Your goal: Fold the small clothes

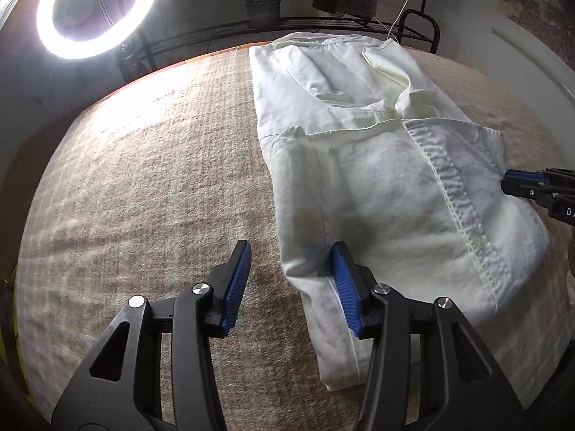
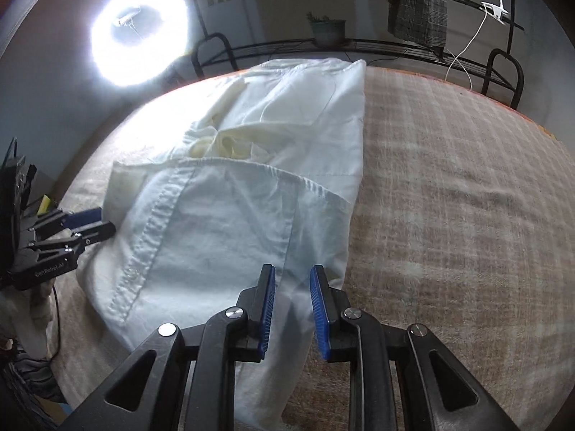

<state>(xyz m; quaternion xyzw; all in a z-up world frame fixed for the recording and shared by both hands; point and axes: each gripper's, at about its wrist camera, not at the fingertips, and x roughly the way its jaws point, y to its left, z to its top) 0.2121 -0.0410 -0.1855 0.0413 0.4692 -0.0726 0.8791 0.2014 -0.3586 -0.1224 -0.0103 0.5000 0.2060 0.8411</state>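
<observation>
While we look down along the left gripper [image 1: 291,283], its jaws stand apart with nothing clamped — one blue pad just over the near left edge of the white shirt [image 1: 377,165], the other above the beige blanket [image 1: 143,179]. Our right gripper [image 2: 293,305] hangs over the shirt's near right edge, jaws a bit apart, pads not pinching the cloth. The shirt lies folded lengthwise on the blanket, button strip facing up. Further back, a lit ring light [image 1: 97,10], a potted plant [image 2: 327,30] and a black metal rack [image 2: 359,45].
</observation>
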